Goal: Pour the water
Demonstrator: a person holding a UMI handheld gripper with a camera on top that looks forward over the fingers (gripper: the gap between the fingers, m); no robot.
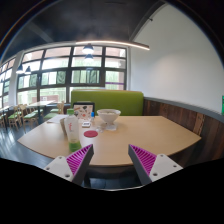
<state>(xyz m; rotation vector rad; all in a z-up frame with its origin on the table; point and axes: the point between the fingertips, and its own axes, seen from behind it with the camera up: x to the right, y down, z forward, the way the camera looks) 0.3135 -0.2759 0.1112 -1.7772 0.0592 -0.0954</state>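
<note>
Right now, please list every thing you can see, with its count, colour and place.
Table: one, light wood, beyond the fingers.
Jug: one, clear, on the table ahead of the left finger.
Bowl: one, white, mid-table, farther back.
Coaster: one, red, beside the jug.
Bench: one, green, behind the table.
Windows: a wall of them, behind the bench.
Gripper: one, pink pads, open, holding nothing.

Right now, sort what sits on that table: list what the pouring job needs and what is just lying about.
For the job:
- clear pitcher, beyond the left finger
- green cup, just ahead of that finger
- gripper, fingers open, holding nothing

Lying about:
- white bowl, further back
- red coaster
- table
- green bench behind it
</note>
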